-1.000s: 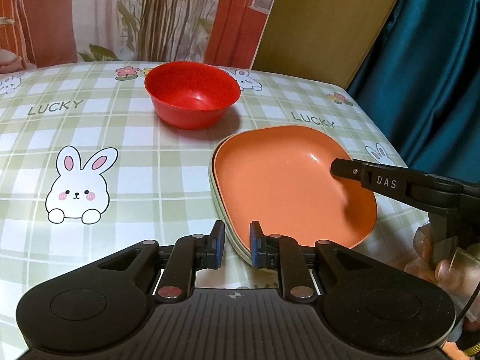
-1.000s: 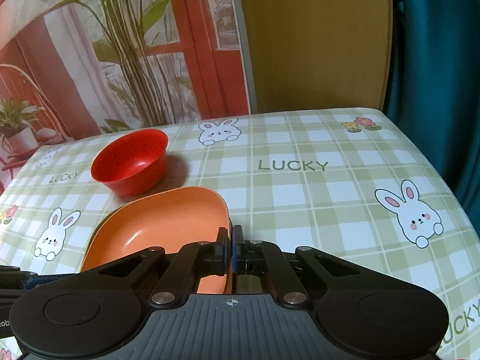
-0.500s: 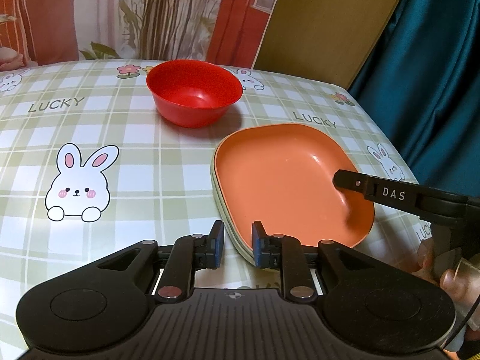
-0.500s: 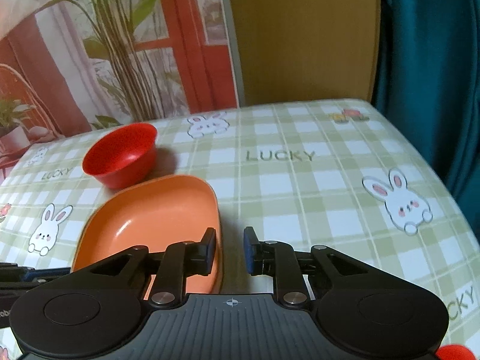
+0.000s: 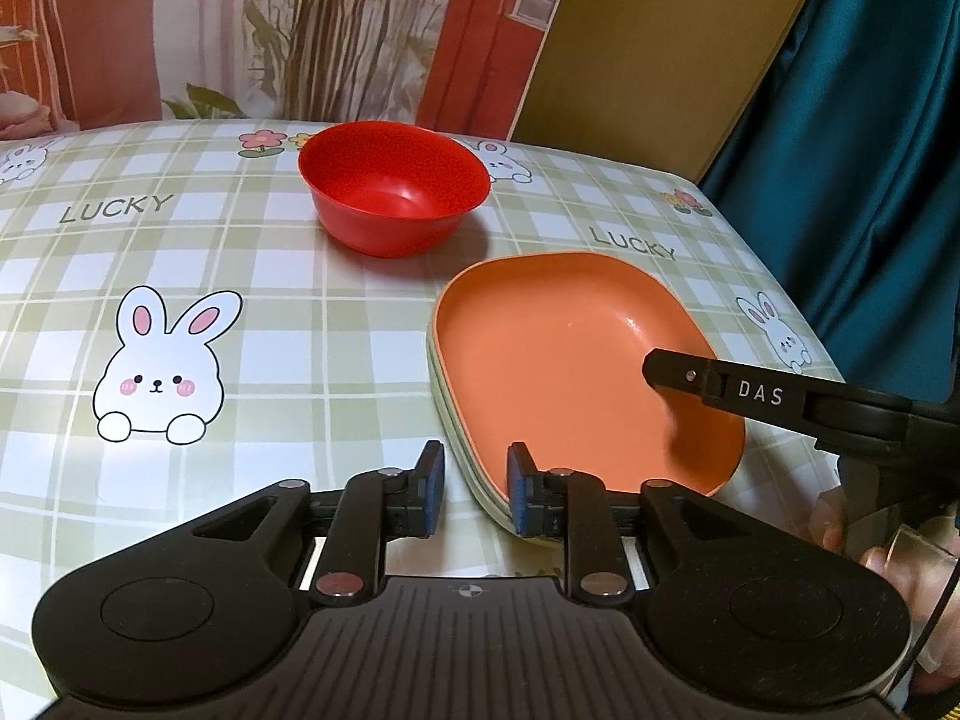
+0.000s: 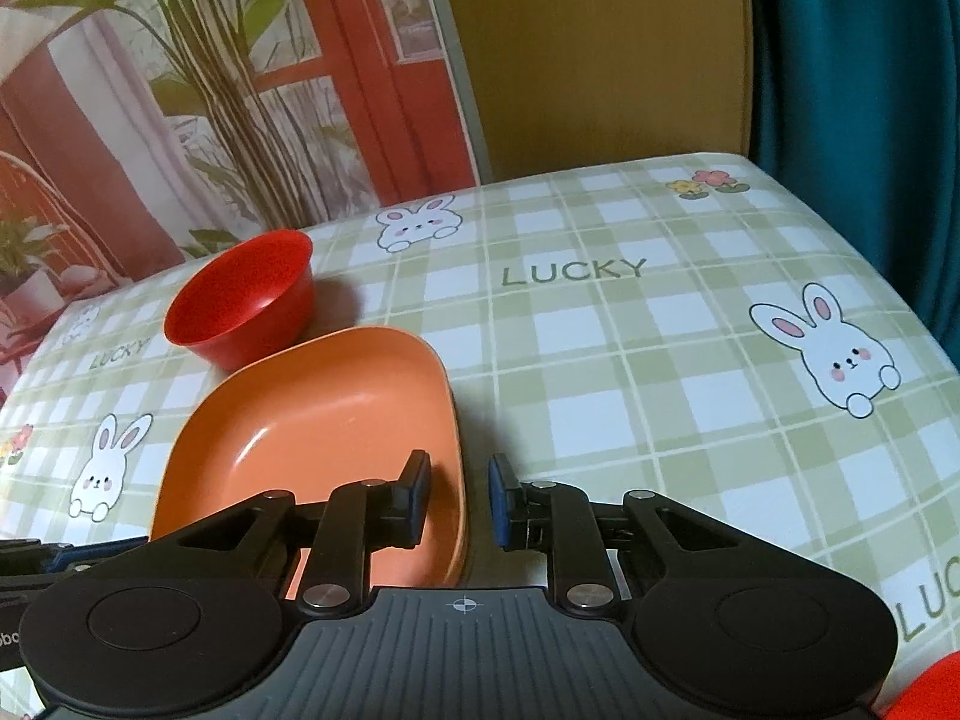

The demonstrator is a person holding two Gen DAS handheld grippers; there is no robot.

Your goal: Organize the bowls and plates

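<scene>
Item: glossy orange rounded-square plastic plate [image 5: 570,360], nested on a pale green plate [image 5: 474,480] of like outline, only its rim showing. Location: toward the table's right edge, near its front. Placement reads as a stack already formed.

Item: red round plastic bowl [image 5: 393,186], upright, empty, standing alone behind the stack toward the table's far edge, close but apart; judged the next piece to gather.

Left gripper [image 5: 474,489]: jaws parted to a moderate gap, straddling the stack's near-left rim without pinching it.

Right gripper [image 6: 459,498]: jaws likewise parted, holding nothing, astride the orange plate's right rim.

Support: table under green-checked rabbit-print oilcloth [image 5: 240,312].
</scene>
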